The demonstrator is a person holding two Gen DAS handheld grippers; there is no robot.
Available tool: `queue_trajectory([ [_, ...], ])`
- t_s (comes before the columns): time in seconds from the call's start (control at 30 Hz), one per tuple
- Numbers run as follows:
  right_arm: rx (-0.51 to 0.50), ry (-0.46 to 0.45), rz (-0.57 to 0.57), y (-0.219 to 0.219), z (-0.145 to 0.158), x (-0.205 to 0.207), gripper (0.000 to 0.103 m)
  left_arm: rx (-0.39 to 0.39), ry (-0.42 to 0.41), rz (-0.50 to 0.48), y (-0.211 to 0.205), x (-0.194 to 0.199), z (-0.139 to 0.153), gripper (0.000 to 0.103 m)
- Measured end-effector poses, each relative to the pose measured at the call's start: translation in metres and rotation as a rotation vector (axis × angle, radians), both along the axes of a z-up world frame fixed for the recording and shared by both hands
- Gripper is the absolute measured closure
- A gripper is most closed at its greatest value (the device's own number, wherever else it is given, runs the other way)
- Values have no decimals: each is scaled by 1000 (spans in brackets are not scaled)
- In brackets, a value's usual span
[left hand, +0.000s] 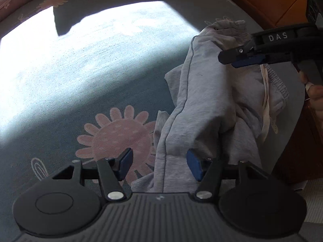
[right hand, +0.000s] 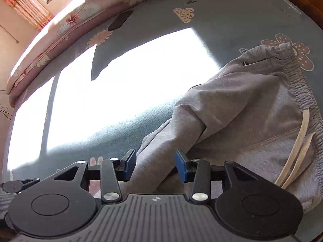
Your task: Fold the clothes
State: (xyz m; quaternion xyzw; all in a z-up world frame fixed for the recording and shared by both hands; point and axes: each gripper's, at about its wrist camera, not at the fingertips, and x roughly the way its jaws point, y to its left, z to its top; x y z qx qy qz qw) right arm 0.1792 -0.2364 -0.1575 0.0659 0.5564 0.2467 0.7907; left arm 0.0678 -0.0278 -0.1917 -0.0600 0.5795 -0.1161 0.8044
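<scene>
We find the crumpled light-grey cotton sweatpants lying in a heap on the blue-grey bed sheet printed with pink flowers, and we take this garment as our landmark. Its gathered elastic waistband sits at the heap's far right edge, with the flat cream drawstring trailing down just inside it. One leg, marked by a thin dark side seam, runs from the heap toward the left camera.

Left tool: blue pads spread, nothing pinched. It hovers over the near end of the leg, the fabric showing between the pads without contact from either.

Right tool: pads likewise spread and holding nothing, above a fold of the sweatpants on their near side. From the left camera we see it reaching in side-on over the upper right of the garment, near the waistband; a hand grips its handle.

A large bright sunlit patch lies on the sheet to the left of the sweatpants. Beyond it, a floral pink quilt is rolled along the far edge of the bed. Brown wooden furniture stands past the garment's right side.
</scene>
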Motion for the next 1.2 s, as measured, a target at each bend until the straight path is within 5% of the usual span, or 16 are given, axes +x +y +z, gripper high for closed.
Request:
queue_trajectory([
  [0.17, -56, -31, 82, 34, 4, -11, 56, -82, 22, 3, 13, -19, -23, 45],
  [0.37, -75, -21, 110, 53, 1, -17, 56, -407, 145, 58, 41, -21, -60, 47],
  [0.57, -61, -25, 292, 77, 6, -25, 54, -539, 48, -63, 35, -27, -35, 48],
  [0.83, -54, -42, 1120, 132, 16, -66, 48, -493, -18, -238, 19, -32, -18, 48],
  [0.93, -146, -74, 1400, 143, 14, -90, 47, -421, -38, -257, 16, -35, -19, 65],
  [1.07, -273, -166, 1657, 151, 10, -118, 47, -313, -42, -264, 12, -40, -24, 92],
  [1.2, -299, -171, 1718, 158, 6, -123, 46, -306, -86, -234, 11, -46, -19, 97],
])
